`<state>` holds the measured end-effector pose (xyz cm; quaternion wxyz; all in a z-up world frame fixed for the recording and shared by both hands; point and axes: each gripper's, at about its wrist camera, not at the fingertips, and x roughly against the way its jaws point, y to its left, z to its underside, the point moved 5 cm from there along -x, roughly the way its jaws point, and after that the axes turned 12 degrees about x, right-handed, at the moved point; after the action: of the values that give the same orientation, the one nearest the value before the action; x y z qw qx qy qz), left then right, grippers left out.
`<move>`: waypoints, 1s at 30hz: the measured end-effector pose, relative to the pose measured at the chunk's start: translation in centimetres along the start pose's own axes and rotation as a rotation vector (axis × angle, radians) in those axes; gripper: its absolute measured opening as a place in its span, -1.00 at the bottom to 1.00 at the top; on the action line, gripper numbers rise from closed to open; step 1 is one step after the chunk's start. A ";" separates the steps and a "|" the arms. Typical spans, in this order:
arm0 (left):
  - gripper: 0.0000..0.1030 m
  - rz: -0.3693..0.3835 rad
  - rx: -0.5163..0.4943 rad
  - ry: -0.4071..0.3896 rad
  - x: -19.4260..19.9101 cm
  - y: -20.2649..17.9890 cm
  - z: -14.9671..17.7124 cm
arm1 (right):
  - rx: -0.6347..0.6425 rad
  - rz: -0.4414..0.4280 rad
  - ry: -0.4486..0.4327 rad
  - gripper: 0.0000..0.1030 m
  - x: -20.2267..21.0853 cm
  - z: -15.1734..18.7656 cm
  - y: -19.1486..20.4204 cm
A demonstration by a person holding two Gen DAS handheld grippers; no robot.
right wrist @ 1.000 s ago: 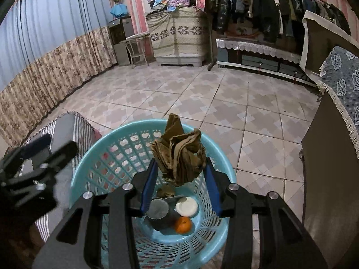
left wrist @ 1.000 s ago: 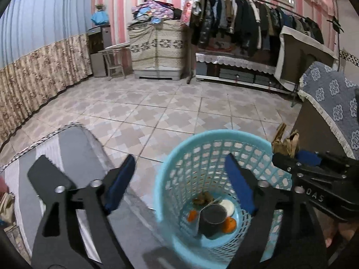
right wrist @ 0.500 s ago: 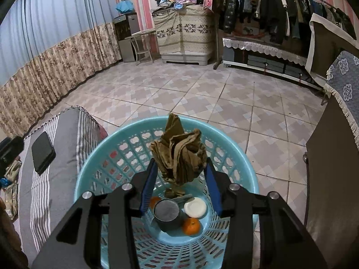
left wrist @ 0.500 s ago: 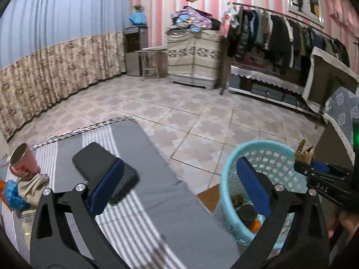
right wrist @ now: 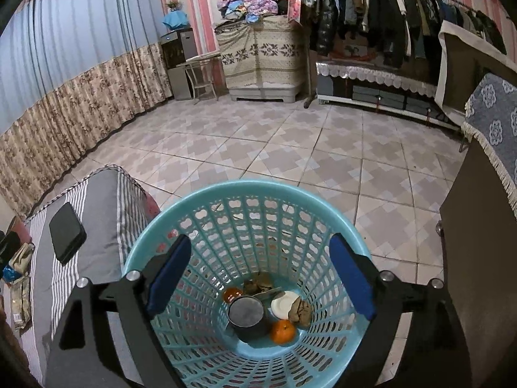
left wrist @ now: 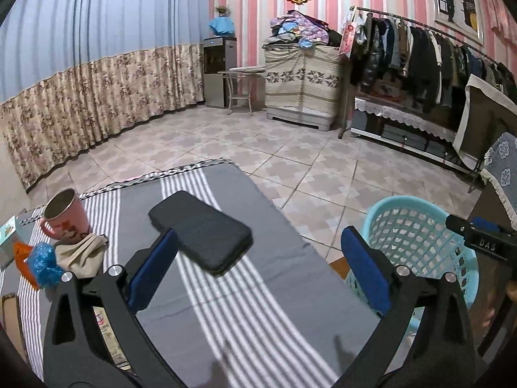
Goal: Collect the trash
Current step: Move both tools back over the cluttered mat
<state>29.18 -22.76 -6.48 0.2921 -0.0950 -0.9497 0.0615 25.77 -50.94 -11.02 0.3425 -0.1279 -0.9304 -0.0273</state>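
My right gripper [right wrist: 260, 276] is open and empty above the turquoise basket [right wrist: 206, 194]. The crumpled brown paper [right wrist: 300, 311] lies at the basket's bottom beside a white lid [right wrist: 281, 301], a dark cup [right wrist: 247, 312] and an orange [right wrist: 282, 330]. My left gripper [left wrist: 258, 270] is open and empty over the striped grey cloth [left wrist: 245, 304]. On the cloth at the left lie a beige crumpled paper [left wrist: 80, 253], a blue wrapper [left wrist: 42, 263] and an orange scrap [left wrist: 21, 253]. The basket [left wrist: 416, 226] also shows at the right of the left wrist view.
A black phone [left wrist: 200, 231] lies on the cloth just beyond my left fingers. A pink mug [left wrist: 66, 215] stands at the cloth's left. A dark cabinet with a blue cloth [right wrist: 484, 226] stands right of the basket. Tiled floor lies beyond.
My right gripper opened and the brown paper dropped into the basket. My left gripper swung left from the basket to over the striped cloth.
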 end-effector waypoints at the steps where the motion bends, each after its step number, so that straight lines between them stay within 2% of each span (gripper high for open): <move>1: 0.89 -0.003 0.002 -0.002 0.2 0.3 0.0 | 0.006 0.002 -0.003 0.67 0.1 -0.1 0.1; 10: 0.89 -0.047 0.037 -0.031 2.4 4.9 -0.2 | 0.062 -0.004 -0.047 0.67 1.1 -0.9 2.3; 16: 0.89 -0.104 0.087 -0.029 3.6 9.1 0.1 | 0.118 -0.021 -0.052 0.67 1.4 -0.8 5.1; 30: 0.89 -0.260 0.185 -0.009 6.2 21.0 2.5 | 0.277 -0.135 -0.061 0.67 2.2 0.3 16.4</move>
<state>25.76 -1.10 -8.78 0.3009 0.0563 -0.9455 0.1109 28.14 -34.60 -10.41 0.3260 -0.0172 -0.9416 0.0822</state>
